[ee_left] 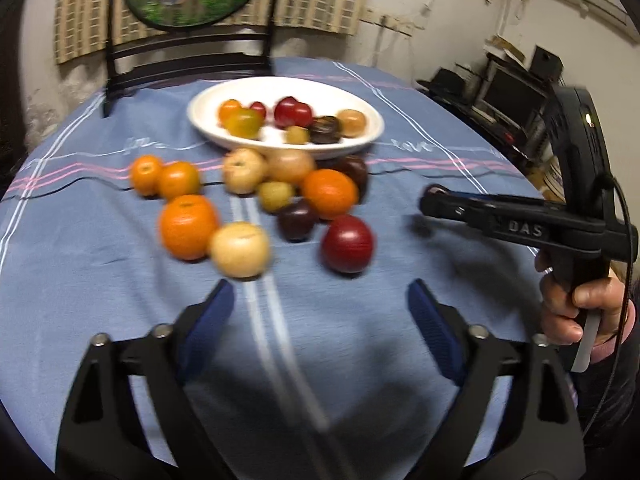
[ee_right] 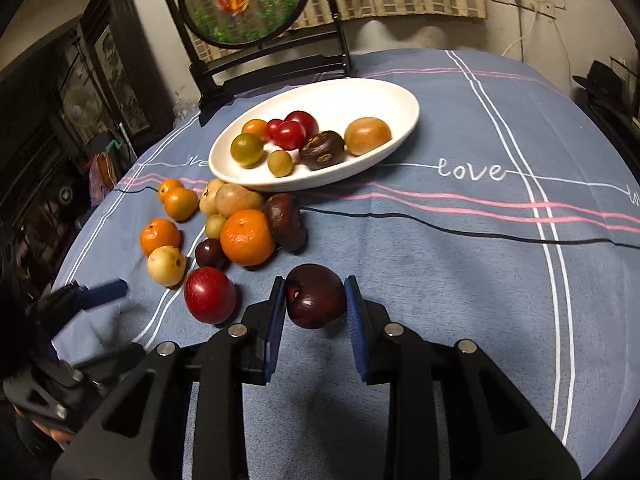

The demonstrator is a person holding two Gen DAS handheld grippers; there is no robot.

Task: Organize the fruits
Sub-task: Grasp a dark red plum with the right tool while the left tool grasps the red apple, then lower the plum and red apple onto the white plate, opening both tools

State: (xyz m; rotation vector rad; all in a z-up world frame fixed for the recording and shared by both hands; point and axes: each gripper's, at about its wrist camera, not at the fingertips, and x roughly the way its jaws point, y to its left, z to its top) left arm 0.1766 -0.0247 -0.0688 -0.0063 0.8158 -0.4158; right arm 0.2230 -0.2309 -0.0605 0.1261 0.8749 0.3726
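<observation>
A white oval plate (ee_right: 394, 98) (ee_left: 202, 114) holds several small fruits at the back of the table. In front of it lies a loose heap of fruit: oranges (ee_left: 188, 226), pale apples (ee_left: 240, 250), dark plums and a red apple (ee_left: 347, 243) (ee_right: 210, 295). My right gripper (ee_right: 315, 300) is shut on a dark red plum (ee_right: 316, 300), held just above the cloth. My left gripper (ee_left: 320, 304) stands open near the pale apple and the red apple, with nothing between its blue pads. From the left wrist view the right gripper (ee_left: 434, 200) shows side-on, right of the heap.
A blue striped tablecloth (ee_right: 460, 280) covers the round table. A black chair (ee_left: 188, 60) with a round picture stands behind the plate. A thin black cable (ee_right: 440, 228) crosses the cloth. A hand (ee_left: 576, 308) grips the right tool's handle. Dark furniture stands left and right.
</observation>
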